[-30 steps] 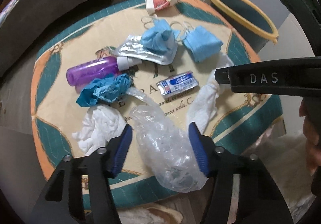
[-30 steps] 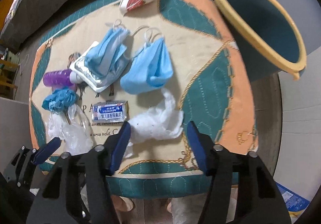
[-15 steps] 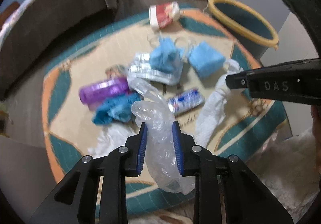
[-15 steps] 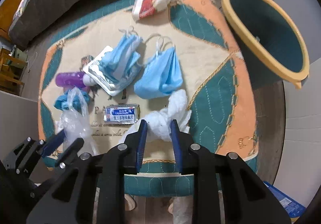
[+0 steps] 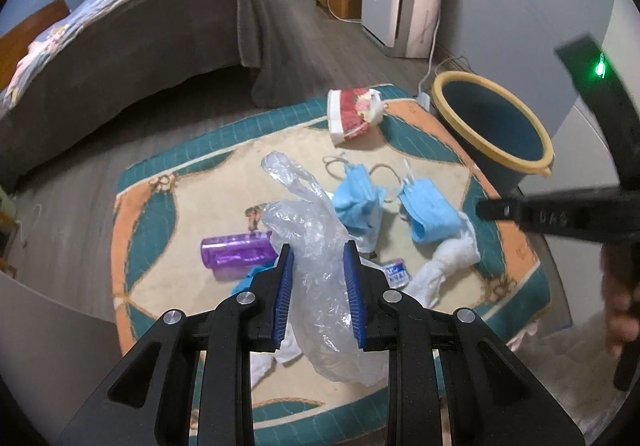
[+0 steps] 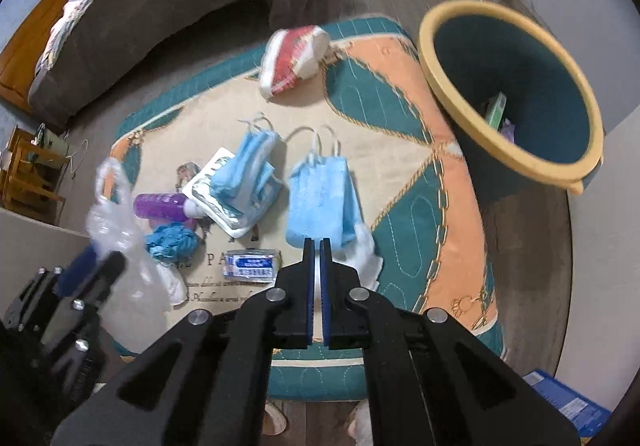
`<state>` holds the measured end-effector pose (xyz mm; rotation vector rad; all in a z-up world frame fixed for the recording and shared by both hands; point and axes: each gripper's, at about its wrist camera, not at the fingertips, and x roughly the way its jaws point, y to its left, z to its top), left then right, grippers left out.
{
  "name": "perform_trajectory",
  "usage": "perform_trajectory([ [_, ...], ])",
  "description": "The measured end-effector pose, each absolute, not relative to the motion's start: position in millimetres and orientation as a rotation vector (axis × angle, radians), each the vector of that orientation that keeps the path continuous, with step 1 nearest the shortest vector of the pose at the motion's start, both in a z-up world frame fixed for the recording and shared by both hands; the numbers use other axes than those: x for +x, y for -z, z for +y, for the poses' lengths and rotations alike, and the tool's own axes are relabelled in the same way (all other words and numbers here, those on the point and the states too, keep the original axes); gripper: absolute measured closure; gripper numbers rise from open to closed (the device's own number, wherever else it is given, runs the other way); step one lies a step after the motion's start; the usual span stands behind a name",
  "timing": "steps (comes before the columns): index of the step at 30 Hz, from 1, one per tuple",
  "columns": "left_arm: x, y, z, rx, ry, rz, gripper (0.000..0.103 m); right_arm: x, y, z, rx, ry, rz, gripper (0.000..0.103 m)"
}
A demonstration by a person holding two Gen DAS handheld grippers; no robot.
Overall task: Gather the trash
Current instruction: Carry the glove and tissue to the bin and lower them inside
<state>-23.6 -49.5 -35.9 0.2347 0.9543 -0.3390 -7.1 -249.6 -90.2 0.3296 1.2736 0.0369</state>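
With little yet visible in the teal yellow-rimmed bin (image 6: 516, 86), the left tongs (image 5: 318, 286) are closed on a clear crumpled plastic bag (image 5: 320, 266) and the right tongs (image 6: 317, 274) pinched on white tissue (image 6: 366, 258) — masks, bottle and wrappers remain on the rug (image 6: 404, 150).

The plastic bag (image 5: 320, 258) is thin, clear and crinkled, the bottle (image 5: 236, 252) glossy purple plastic, the masks (image 6: 320, 202) soft matt blue fabric, the rug (image 6: 404, 182) quilted cloth, and the bin (image 6: 520, 86) smooth matt plastic.
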Motion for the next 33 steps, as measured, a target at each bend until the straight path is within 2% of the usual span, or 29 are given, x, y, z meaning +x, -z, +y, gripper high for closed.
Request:
perform_trajectory([
  [2, -20, 35, -48, 0.228, 0.326, 0.950, 0.076, -6, 102, -248, 0.325, -0.041, 1.315, 0.089],
  [4, -16, 34, -44, 0.199, 0.313, 0.953, 0.076, -8, 110, -242, 0.288, -0.044, 1.342, 0.063],
  [6, -12, 33, -41, 0.185, 0.304, 0.954, 0.076, -7, 118, -235, 0.245, -0.047, 1.362, 0.060],
  [9, -11, 35, -38, 0.181, 0.300, 0.959, 0.076, -4, 134, -225, 0.195, -0.049, 1.409, 0.049],
  [11, -10, 36, -36, 0.179, 0.298, 0.962, 0.076, -1, 143, -221, 0.173, -0.049, 1.427, 0.049],
  [13, -10, 36, -35, 0.178, 0.298, 0.963, 0.076, 0, 145, -222, 0.182, -0.054, 1.423, 0.062],
  [16, -10, 34, -33, 0.178, 0.298, 0.957, 0.076, -3, 137, -221, 0.168, -0.053, 1.412, 0.067],
  [20, -9, 29, -32, 0.177, 0.299, 0.946, 0.076, -7, 112, -225, 0.217, -0.064, 1.370, 0.067],
  [33, -5, 3, -45, 0.157, 0.326, 0.853, 0.076, 8, -13, -288, 0.145, 0.038, 0.963, 0.067],
])
